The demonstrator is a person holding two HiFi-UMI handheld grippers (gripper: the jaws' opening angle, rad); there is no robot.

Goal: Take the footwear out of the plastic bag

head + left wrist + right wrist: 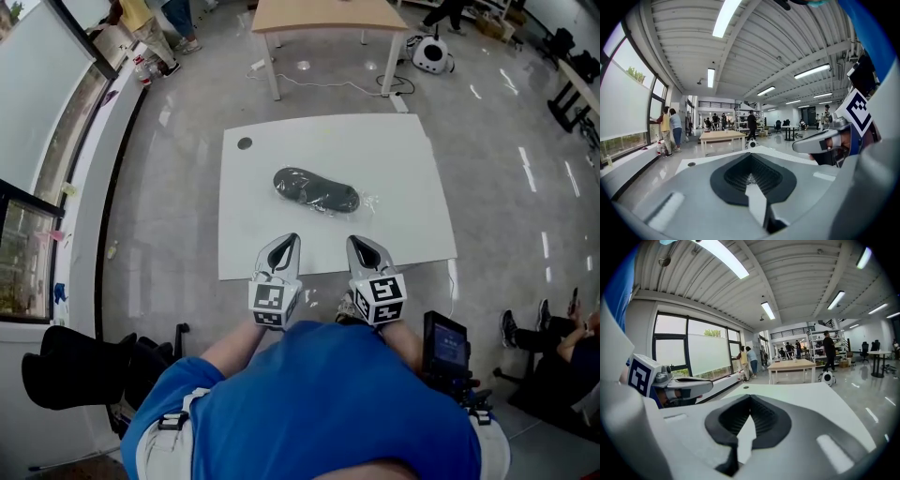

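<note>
Right, nothing under way yet by the look of it. Lying flat near the middle of the white table [403, 150]: dark footwear [316, 189], wrapped inside the clear plastic bag [367, 201], with slack film trailing off toward the table's right side. Untouched, unlifted, fully bagged.

Judged as the opening step: the approach, ahead of any grasp.

Back at the table's near edge, left gripper [292, 241] and right gripper [355, 242] side by side, tips poking over that edge, well short of the bag. Left one pinched fully closed, nothing between the pads, holding nothing. Same story on the right: jaws pressed together, empty. Borne out by both gripper views, with only bare tabletop ahead of the closed tips and no bag to be made out there. Contact with the tabletop hard to judge; no sign of it.

Next move, most likely: spread both pairs of jaws, reach forward over the table toward the bag, pinch the loose film at the table's right side with one gripper, then work at the bag's mouth with the other. Calls first for finding the open end, impossible to tell from here. Calls too for catching film only, not the shoe beneath, or else risking the whole bundle sliding across the table.
</note>
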